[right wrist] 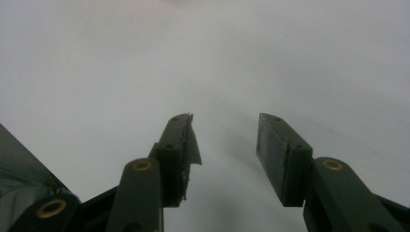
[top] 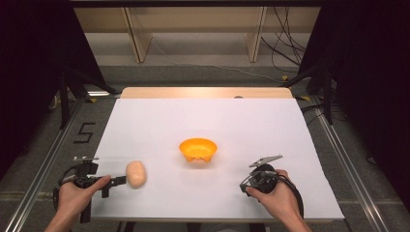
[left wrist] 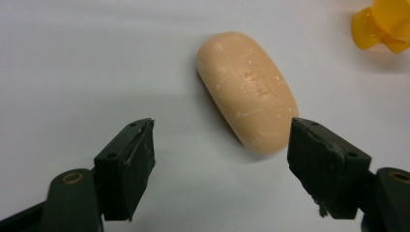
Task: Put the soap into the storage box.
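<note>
Reaching for the soap (left wrist: 247, 92) was the step in hand: the left gripper (left wrist: 222, 159) hovered low over the table (top: 217, 125) with its fingers (left wrist: 128, 166) spread and nothing between them. The soap lay flat on the table just ahead of the fingertips, its near end close beside the tip of the finger at the right of the left gripper view, apart from it or barely so; contact could not be settled from that angle. From the high view the soap (top: 136, 174) sat just past the left gripper (top: 117, 181), which lay roughly level.

Judged stage: approach, grasp not yet made. The next move would call for easing the fingers forward until they stood on either side of the bar, shifted a little toward the right-hand finger's side so it sat centred, then closing across its narrow width. The bar looked smooth and rounded, so an off-centre pinch might squirt it out.

The right gripper (right wrist: 225, 145) was idle, fingers parted and holding nothing, over bare table.

The orange bowl (top: 198, 149) stood well beyond the soap; in the left gripper view it (left wrist: 382, 26) was cut off at the top corner. The embossed mark on the soap was illegible. The right gripper's fingers were hidden behind the hand (top: 275, 193) in the high view.
</note>
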`<state>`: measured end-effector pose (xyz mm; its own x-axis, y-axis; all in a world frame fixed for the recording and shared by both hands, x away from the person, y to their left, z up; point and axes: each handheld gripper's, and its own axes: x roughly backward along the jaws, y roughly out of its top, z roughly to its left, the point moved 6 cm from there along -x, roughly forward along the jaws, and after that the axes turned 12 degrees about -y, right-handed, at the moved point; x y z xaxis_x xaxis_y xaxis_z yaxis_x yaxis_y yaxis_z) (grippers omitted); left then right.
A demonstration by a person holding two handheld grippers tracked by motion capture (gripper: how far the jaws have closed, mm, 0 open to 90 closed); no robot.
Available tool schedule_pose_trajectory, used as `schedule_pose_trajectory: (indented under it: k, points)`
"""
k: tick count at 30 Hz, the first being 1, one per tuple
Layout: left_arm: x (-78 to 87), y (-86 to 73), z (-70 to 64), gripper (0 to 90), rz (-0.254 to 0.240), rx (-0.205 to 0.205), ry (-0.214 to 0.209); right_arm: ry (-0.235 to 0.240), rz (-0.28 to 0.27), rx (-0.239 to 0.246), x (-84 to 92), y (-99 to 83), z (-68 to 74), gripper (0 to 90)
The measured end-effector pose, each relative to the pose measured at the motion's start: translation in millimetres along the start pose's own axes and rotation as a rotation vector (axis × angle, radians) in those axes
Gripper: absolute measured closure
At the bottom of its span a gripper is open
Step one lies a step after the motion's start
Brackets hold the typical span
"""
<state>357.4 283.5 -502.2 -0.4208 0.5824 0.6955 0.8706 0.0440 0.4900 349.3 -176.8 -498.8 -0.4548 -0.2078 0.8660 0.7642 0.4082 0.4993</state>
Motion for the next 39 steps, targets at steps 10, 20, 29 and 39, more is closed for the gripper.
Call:
schedule_pose_trajectory:
  k: [10, 20, 29, 39]
  points:
    - [-9.0, 22.4, -8.6, 23.8, 0.073, 0.021, 0.009, -0.020, 0.046, -0.035, -3.0, -10.4, -2.4, 55.4]
    - [-23.1, 35.5, -15.8, 20.8, 0.157, 0.032, 0.059, 0.014, 0.045, -0.022, -7.0, -10.4, 1.2, 52.8]
    - [-37.1, 43.0, -19.4, 19.7, 0.206, 0.036, 0.085, 0.001, 0.035, -0.017, -5.5, -9.3, 3.2, 51.7]
    - [-53.4, 44.6, -15.7, 19.6, 0.243, 0.063, 0.134, -0.005, 0.043, -0.014, -5.9, -9.7, 3.0, 51.1]
